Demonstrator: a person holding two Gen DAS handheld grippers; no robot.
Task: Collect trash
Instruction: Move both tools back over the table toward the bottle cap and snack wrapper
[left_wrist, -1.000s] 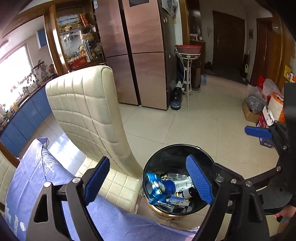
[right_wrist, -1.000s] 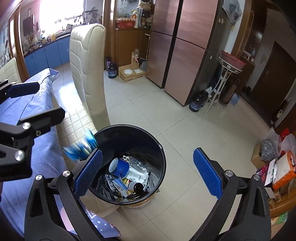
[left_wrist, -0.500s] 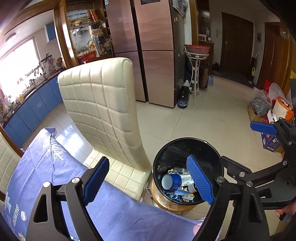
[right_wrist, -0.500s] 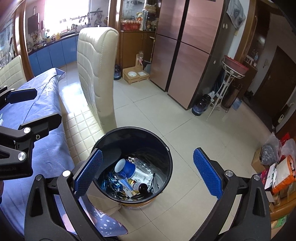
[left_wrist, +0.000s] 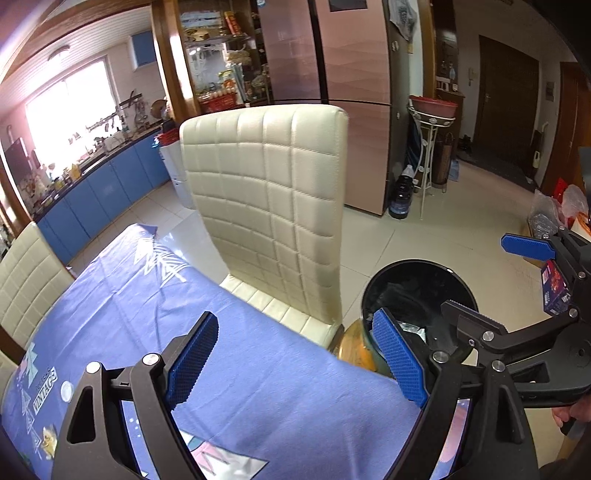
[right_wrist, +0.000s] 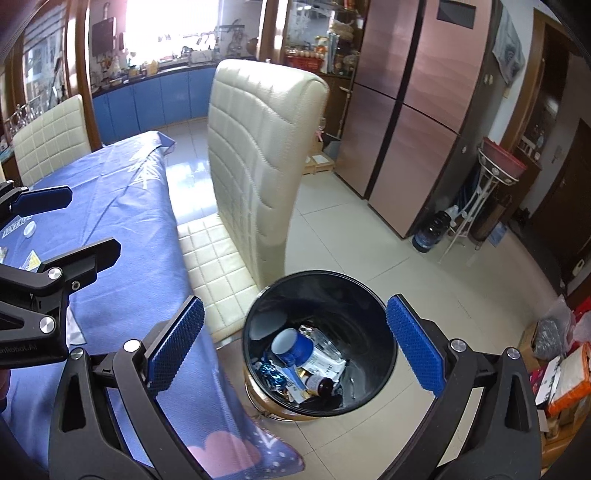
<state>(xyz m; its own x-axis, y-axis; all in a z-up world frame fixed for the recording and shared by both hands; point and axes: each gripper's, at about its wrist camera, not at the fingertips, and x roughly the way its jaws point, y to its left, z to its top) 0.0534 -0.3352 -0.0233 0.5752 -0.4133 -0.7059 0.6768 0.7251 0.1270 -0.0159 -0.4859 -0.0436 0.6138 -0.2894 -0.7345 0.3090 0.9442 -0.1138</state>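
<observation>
Trash (right_wrist: 303, 363) lies heaped in the bottom of the black round bin (right_wrist: 321, 280), a blue cup (right_wrist: 291, 345) on top with a white packet, a dark bottle and crinkled blue wrappers beside it; the bin stands on the tiled floor (right_wrist: 351, 229) just beside the cream chair (right_wrist: 255, 155) and the corner of the worktop. A second ago blurred blue wrappers were falling toward the bin; now they rest inside and nothing is in the air. From the left: the left hand-held gripper (left_wrist: 291, 363) has drawn back over the worktop's blue cloth (left_wrist: 122, 291), its jaws spread wide and holding nothing, where a second ago it looked straight down into the bin; the bin now sits at its right, partly hidden behind its right finger. The quilted back of the cream chair fills the middle of both views and stands between the worktop and the floor beyond. The right hand-held gripper (right_wrist: 293, 347) hangs above the bin, jaws wide apart and empty, the bin's mouth between them; it sits higher and further back than before. Further right are the copper-coloured fridge (right_wrist: 417, 110), a white wire stand (right_wrist: 495, 184) with a red basin, and bags and boxes (right_wrist: 561, 354) on the floor.
</observation>
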